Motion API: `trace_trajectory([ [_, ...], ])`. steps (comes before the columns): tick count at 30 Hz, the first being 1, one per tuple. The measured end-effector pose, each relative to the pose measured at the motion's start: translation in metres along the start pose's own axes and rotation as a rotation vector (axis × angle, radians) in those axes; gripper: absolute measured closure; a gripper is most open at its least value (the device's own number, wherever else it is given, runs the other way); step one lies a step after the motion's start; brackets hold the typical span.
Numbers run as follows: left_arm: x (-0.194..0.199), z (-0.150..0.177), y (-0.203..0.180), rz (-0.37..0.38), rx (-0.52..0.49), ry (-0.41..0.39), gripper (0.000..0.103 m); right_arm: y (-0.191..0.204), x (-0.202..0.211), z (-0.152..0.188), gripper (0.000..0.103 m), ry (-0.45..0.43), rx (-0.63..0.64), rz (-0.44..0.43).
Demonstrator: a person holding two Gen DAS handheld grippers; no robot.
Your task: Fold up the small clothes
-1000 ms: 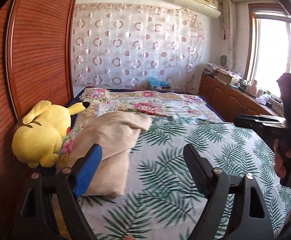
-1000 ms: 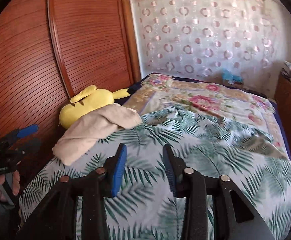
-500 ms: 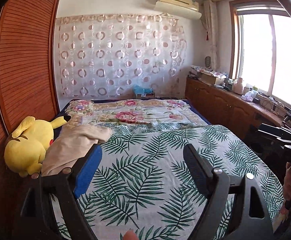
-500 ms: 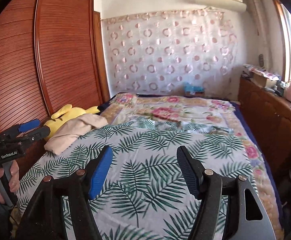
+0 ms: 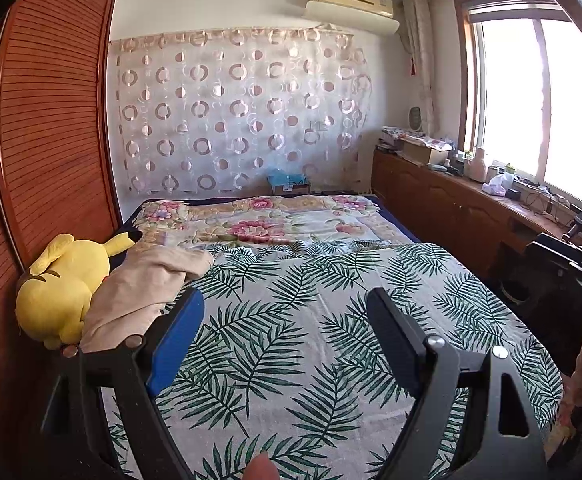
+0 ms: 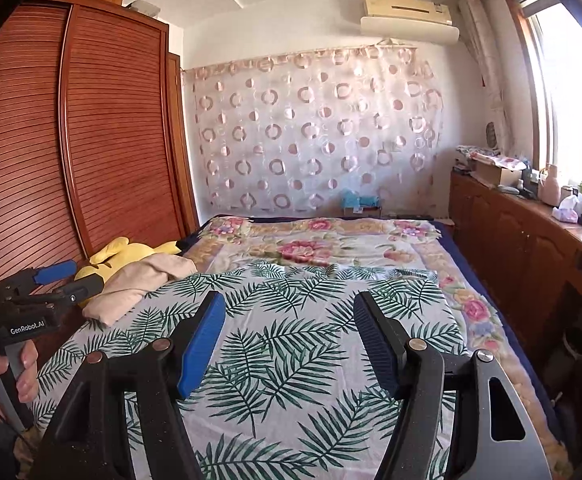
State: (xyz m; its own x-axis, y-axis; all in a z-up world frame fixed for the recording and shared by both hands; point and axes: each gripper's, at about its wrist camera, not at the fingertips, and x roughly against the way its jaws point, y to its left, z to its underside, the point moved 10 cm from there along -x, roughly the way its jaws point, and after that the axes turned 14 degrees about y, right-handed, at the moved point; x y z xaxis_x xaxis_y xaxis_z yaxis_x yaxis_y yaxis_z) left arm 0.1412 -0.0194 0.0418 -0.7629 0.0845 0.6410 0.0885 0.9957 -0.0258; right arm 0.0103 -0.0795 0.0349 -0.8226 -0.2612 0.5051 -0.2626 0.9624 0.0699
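Nearest the cameras, the left tool and right tool hover with fingers spread apart, holding nothing, above a bed's palm-leaf sheet. Farther left, a beige cloth garment lies bunched, loosely doubled over, against a yellow plush toy; whether it is folded is unclear.

The wide middle of the bed's green palm-leaf sheet lies bare, open to a pass from the near edge up to the floral quilt. Along the bed's left edge, a crumpled beige cloth garment leans against a yellow plush toy, both close to the reddish slatted wooden wardrobe that walls off that side. On the right, a narrow aisle runs beside the cluttered brown wooden cabinet.
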Motion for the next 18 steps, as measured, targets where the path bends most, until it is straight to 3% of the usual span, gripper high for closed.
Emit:
trace_trajectory([
  [18,0.015,0.002,-0.004,-0.004,0.015,-0.032,0.019,-0.020,-0.004,0.001,0.034,-0.004,-0.009,0.003],
])
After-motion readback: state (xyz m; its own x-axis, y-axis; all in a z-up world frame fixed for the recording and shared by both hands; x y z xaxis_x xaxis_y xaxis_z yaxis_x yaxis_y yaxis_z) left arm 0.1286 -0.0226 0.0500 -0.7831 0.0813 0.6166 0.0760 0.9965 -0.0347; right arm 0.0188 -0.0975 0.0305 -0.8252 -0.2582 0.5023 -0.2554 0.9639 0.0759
